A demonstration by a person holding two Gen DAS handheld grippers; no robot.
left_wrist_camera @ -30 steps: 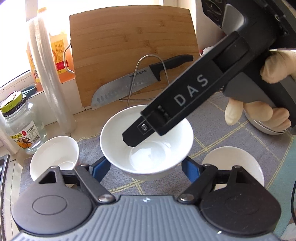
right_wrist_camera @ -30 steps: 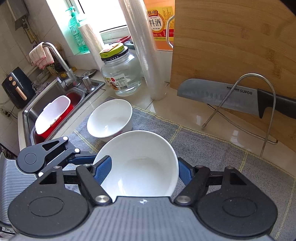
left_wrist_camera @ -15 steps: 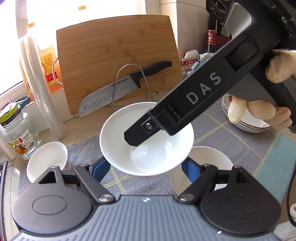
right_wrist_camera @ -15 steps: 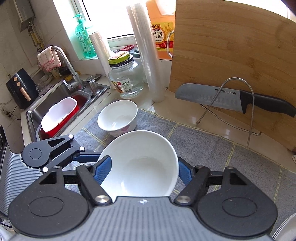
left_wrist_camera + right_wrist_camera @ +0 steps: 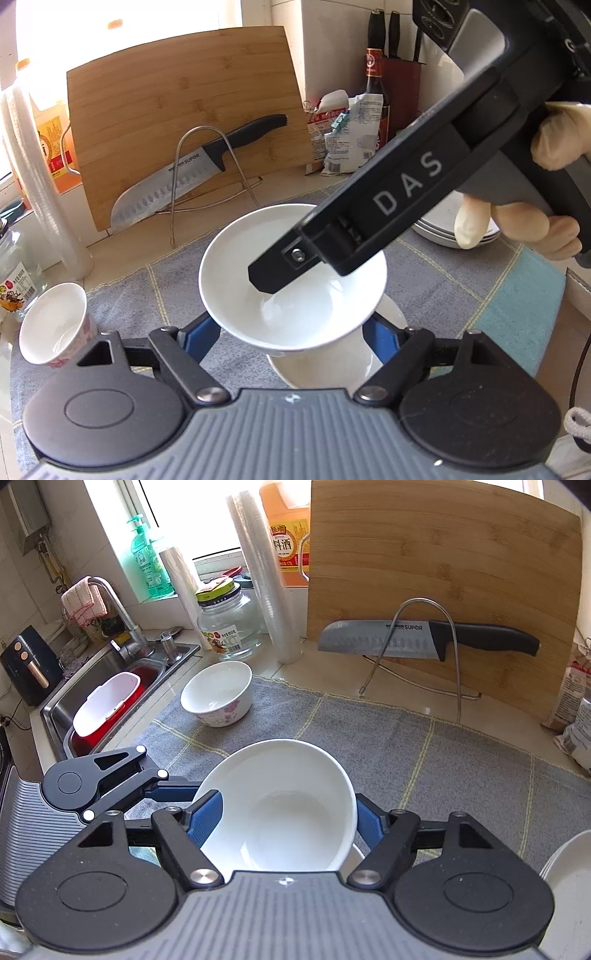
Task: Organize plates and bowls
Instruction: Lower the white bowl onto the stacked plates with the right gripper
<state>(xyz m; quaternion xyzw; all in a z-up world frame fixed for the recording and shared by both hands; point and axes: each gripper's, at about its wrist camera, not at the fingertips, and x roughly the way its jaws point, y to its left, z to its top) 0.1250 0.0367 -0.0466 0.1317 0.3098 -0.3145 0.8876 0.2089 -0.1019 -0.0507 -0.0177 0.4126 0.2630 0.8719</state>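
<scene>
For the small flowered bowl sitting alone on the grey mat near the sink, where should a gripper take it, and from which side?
Grip the flowered bowl across its rim, coming from above. It stands upright and open on the grey mat, with clear space around it, and its steep walls likely let one finger go inside and one outside.

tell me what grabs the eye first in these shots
A white bowl held between both grippers' blue pads, front and centre above the grey mat. Behind it, a big knife rests on a wire stand against the bamboo cutting board.

Glossy white ceramic bowl (image 5: 280, 808), matt grey woven cloth mat (image 5: 424, 753), wooden cutting board (image 5: 443, 565).
</scene>
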